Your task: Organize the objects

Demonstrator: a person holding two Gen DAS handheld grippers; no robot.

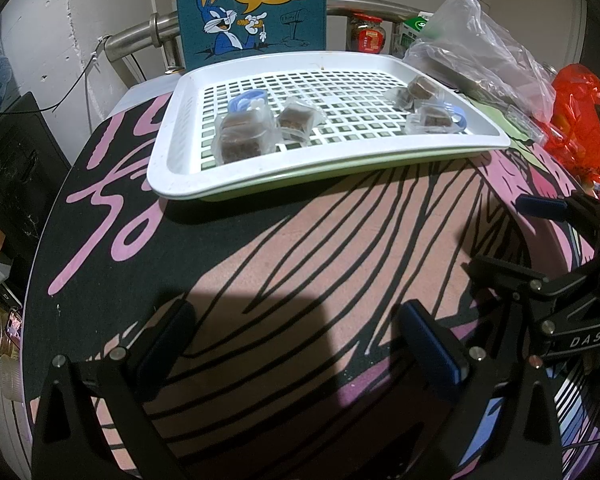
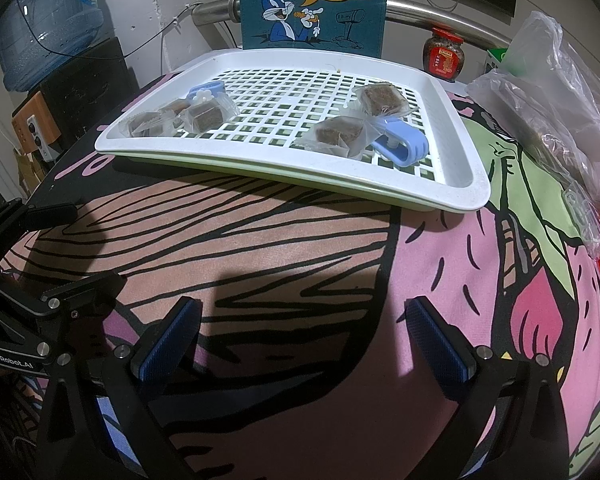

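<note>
A white slotted tray [image 1: 180, 168] [image 2: 460, 184] lies on the patterned table mat. It holds several wrapped brown snack cakes in two groups: one at the left [image 1: 240, 136] [image 2: 204, 114], one at the right [image 1: 420, 92] [image 2: 380, 100]. A blue clip lies by each group [image 1: 246, 100] [image 2: 400, 144]. My left gripper [image 1: 296, 344] is open and empty, low over the mat, well in front of the tray. My right gripper [image 2: 304, 340] is open and empty beside it. Each gripper shows at the edge of the other's view [image 1: 560, 240] [image 2: 40, 256].
A blue Bugs Bunny box [image 1: 250, 8] [image 2: 314, 4] stands behind the tray. Clear plastic bags [image 1: 480, 48] [image 2: 552, 92] and a red bag [image 1: 580, 120] lie at the right. A red-lidded jar [image 2: 444, 54] stands at the back. A water bottle [image 2: 48, 20] stands far left.
</note>
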